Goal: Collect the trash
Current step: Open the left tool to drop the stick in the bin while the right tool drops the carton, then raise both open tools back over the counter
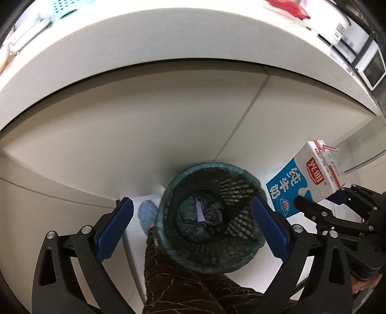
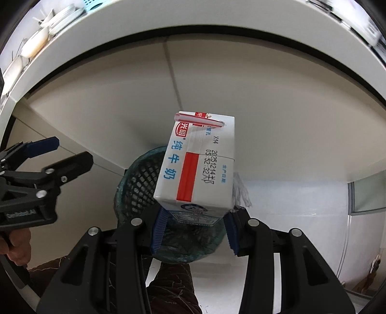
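Blue-padded right tongs (image 2: 195, 230) clamp a milk carton (image 2: 196, 164) above the bin (image 1: 210, 217); left tongs (image 1: 193, 229) gape.

counter: white slab (image 1: 144, 48) | cabinet: beige doors (image 1: 120, 116) | floor: white (image 2: 289, 217)

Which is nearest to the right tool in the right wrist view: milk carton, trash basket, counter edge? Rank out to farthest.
1. milk carton: clamped in the right tool.
2. trash basket: on the floor, below and behind the carton.
3. counter edge: farthest, arching across the top.
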### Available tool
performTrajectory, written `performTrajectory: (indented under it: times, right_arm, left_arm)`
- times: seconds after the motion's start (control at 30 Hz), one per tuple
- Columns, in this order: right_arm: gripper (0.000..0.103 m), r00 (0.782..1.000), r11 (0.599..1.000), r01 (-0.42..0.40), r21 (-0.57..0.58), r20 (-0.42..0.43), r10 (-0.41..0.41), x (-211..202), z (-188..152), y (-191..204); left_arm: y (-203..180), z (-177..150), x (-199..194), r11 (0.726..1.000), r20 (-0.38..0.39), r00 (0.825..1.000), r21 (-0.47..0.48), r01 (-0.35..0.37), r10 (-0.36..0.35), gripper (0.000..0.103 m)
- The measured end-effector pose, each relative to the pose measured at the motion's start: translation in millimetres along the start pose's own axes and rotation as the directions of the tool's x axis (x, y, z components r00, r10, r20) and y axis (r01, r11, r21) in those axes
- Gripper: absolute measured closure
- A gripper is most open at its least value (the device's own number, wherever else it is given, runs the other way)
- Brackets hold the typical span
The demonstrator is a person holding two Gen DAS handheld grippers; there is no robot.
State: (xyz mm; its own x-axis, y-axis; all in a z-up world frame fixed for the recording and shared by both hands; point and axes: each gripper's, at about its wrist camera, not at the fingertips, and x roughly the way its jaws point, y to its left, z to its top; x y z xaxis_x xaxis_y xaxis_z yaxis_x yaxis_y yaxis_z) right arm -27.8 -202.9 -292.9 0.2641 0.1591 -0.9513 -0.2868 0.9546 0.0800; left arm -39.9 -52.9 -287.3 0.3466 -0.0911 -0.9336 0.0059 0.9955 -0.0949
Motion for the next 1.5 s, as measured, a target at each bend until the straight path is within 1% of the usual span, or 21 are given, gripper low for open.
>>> performTrajectory:
  times: [0.27,0.53,0.6,0.67,0.7,0.77,0.8,0.87,0.93,1.07,1.17,1.33,1.5]
  right_arm:
    - [0.063,0.999,0.998,-0.023,-0.058,-0.028,0.021,19.4,11.0,18.6]
    - [0.063,0.997,0.997,-0.015,-0.079,-0.072,0.009,39.6,7.0,26.0]
    - [0.058,0.997,0.997,-0.012,-0.078,-0.079,0.006,41.7,6.9,23.9]
    - [0.047,0.997,0.997,-0.006,-0.079,-0.079,0.0,42.9,4.8,23.9]
    - [0.043,0.997,0.997,-0.003,-0.077,-0.077,-0.003,43.4,4.1,24.5]
    - [0.028,0.997,0.997,0.005,-0.076,-0.077,-0.011,45.4,3.0,31.0]
    - [0.025,0.997,0.997,0.021,-0.079,-0.075,-0.027,45.1,2.8,36.0]
    - [0.02,0.997,0.996,0.047,-0.079,-0.058,-0.052,41.8,4.7,33.2]
    - [0.016,0.997,0.995,0.065,-0.071,-0.047,-0.068,27.3,4.2,25.0]
    - [0.012,0.994,0.993,0.103,-0.06,-0.014,-0.104,-0.7,7.4,4.1]
    - [0.012,0.993,0.992,0.118,-0.053,0.012,-0.118,-18.4,15.5,-3.9]
    - [0.012,0.993,0.994,0.103,-0.022,0.053,-0.102,-63.8,29.4,-13.7]
    - [0.012,0.99,0.996,0.087,0.002,0.112,-0.087,-99.9,46.0,-19.3]
  left_arm:
    - [30.6,-5.9,-3.5,0.999,-0.008,1.0,-0.047,-0.017,0.016,0.007]
    - [38.9,-7.7,1.7,0.997,-0.025,0.999,-0.065,-0.037,0.036,0.007]
    - [38.2,-8.0,3.7,0.998,-0.03,0.999,-0.057,-0.04,0.038,0.007]
    - [38.0,-8.2,4.9,0.998,-0.035,0.999,-0.048,-0.038,0.036,0.007]
    - [37.1,-7.9,6.6,0.998,-0.041,0.999,-0.044,-0.036,0.034,0.007]
    - [37.4,-7.1,8.2,0.998,-0.047,0.998,-0.044,-0.034,0.032,0.007]
    - [36.7,-6.5,7.9,0.999,-0.048,0.998,-0.041,-0.034,0.032,0.007]
    - [34.5,-5.1,7.4,0.999,-0.044,0.999,-0.032,-0.03,0.029,0.007]
    - [31.4,-2.9,4.0,0.999,-0.038,0.999,-0.024,-0.024,0.023,0.007]
    - [27.7,4.2,-12.2,0.999,-0.017,1.0,-0.028,-0.019,0.018,0.007]
    - [30.1,12.7,-30.9,0.999,0.009,1.0,-0.042,-0.013,0.014,0.007]
    - [30.7,29.7,-69.3,0.998,0.07,0.997,-0.056,-0.015,0.019,0.007]
    - [32.4,50.9,-108.1,0.996,0.127,0.992,-0.088,0.006,0.005,0.007]
